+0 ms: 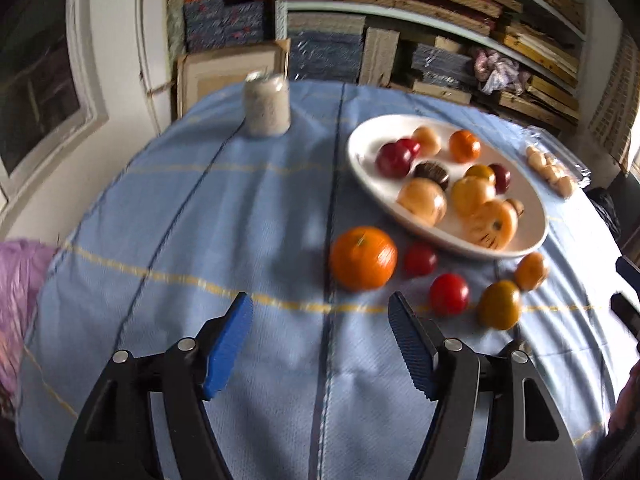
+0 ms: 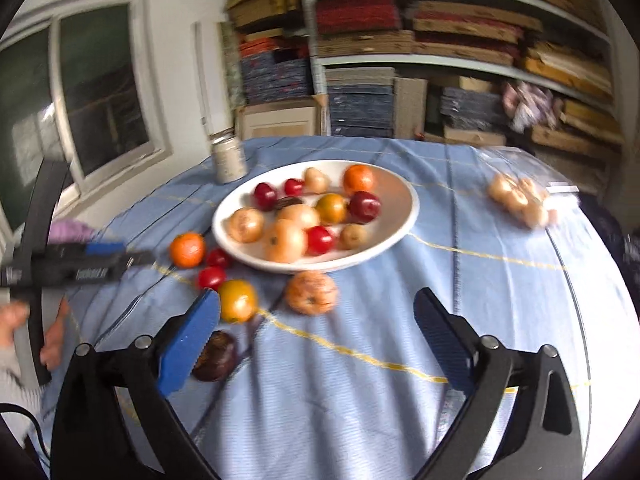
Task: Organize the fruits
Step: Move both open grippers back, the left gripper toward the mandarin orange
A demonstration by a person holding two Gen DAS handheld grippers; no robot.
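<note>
A white plate [image 2: 404,192] holds several red, orange and yellow fruits on a blue cloth; it also shows in the left wrist view [image 1: 364,140]. Loose on the cloth lie an orange [image 1: 363,258], two red fruits [image 1: 449,293], a yellow-green fruit [image 1: 500,304] and a small orange fruit [image 1: 531,271]. The right wrist view adds a dark purple fruit [image 2: 216,356] beside my right gripper's left finger. My left gripper [image 1: 320,312] is open and empty, just short of the orange. My right gripper [image 2: 316,312] is open and empty, close to a pale orange fruit [image 2: 312,293].
A speckled jar [image 1: 267,105] stands at the far side of the table. A clear bag of pale round items [image 2: 520,198] lies at the right. Packed shelves [image 2: 460,40] stand behind the table. A purple bag [image 1: 20,280] is at the left edge.
</note>
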